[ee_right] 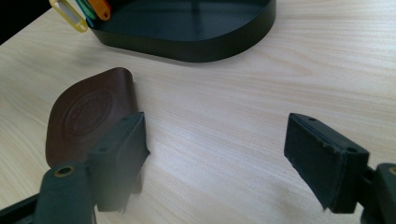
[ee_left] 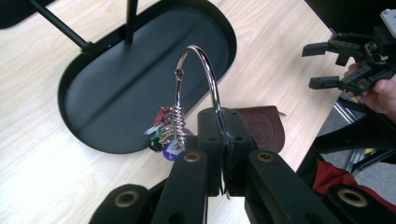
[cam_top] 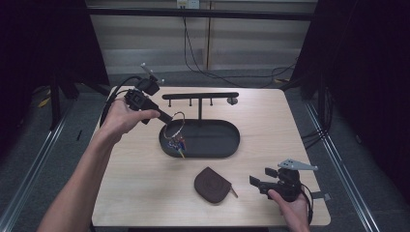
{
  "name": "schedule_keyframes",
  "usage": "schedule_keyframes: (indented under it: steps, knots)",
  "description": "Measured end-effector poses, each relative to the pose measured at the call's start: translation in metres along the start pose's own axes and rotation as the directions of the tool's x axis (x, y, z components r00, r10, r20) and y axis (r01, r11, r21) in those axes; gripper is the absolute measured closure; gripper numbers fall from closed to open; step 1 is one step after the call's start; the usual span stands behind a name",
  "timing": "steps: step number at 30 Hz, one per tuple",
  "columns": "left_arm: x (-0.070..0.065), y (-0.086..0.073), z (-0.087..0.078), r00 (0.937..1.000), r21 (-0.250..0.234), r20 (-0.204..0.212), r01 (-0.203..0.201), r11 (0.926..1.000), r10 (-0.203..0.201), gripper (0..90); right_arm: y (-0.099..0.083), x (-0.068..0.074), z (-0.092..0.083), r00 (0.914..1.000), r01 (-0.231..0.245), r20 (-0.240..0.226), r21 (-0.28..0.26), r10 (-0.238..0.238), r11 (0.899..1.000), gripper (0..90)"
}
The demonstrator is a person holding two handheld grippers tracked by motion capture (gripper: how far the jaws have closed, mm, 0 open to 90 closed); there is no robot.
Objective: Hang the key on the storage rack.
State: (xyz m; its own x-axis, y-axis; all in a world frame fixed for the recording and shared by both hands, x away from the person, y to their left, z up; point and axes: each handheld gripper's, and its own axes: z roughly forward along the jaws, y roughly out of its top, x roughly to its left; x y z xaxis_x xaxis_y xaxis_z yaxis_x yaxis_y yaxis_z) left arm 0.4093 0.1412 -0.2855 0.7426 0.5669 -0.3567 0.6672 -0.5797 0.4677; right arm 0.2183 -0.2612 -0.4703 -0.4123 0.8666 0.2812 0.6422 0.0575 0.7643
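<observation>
Left hand-held gripper [cam_top: 167, 117] raised, jaws clamped together — right hand-held gripper [cam_top: 255, 181] low, jaws wide apart.

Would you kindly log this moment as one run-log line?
left gripper: shut on key ring, held over black tray | right gripper: open, beside brown pouch | rack hooks: bare

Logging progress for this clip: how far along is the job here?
Done: the left gripper is shut on the large silver key ring with coloured tags, lifted over the black oval tray. In hand: carrying it, perhaps toward the black hook rail. Left: the brown leather pouch lies untouched beside the open right gripper.
</observation>
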Motion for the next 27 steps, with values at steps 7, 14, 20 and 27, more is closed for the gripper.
schedule_keyframes:
  steps: [7, 14, 20, 27]
  knots:
    - [0.012, 0.003, 0.000, 0.9992, -0.011, -0.032, 0.023, 0.9997, -0.023, 88.5, -0.001, 0.000, -0.001, 1.0000, -0.002, 0.002, 0.001, 0.002, 1.000, 21.7]
    - [0.026, 0.002, -0.001, 0.9982, -0.030, -0.038, 0.045, 0.9985, -0.046, 88.5, -0.001, 0.000, -0.001, 1.0000, -0.003, 0.001, -0.001, 0.003, 1.000, 21.7]
    - [0.033, 0.002, 0.002, 0.9967, -0.036, -0.057, 0.056, 0.9978, -0.058, 88.5, -0.001, 0.000, 0.000, 1.0000, -0.001, -0.002, 0.003, 0.001, 1.000, 21.7]
    - [0.042, 0.004, 0.004, 0.9944, -0.026, -0.077, 0.071, 0.9971, -0.073, 88.5, -0.001, -0.001, -0.001, 1.0000, -0.008, -0.005, 0.003, 0.008, 1.000, 21.5]
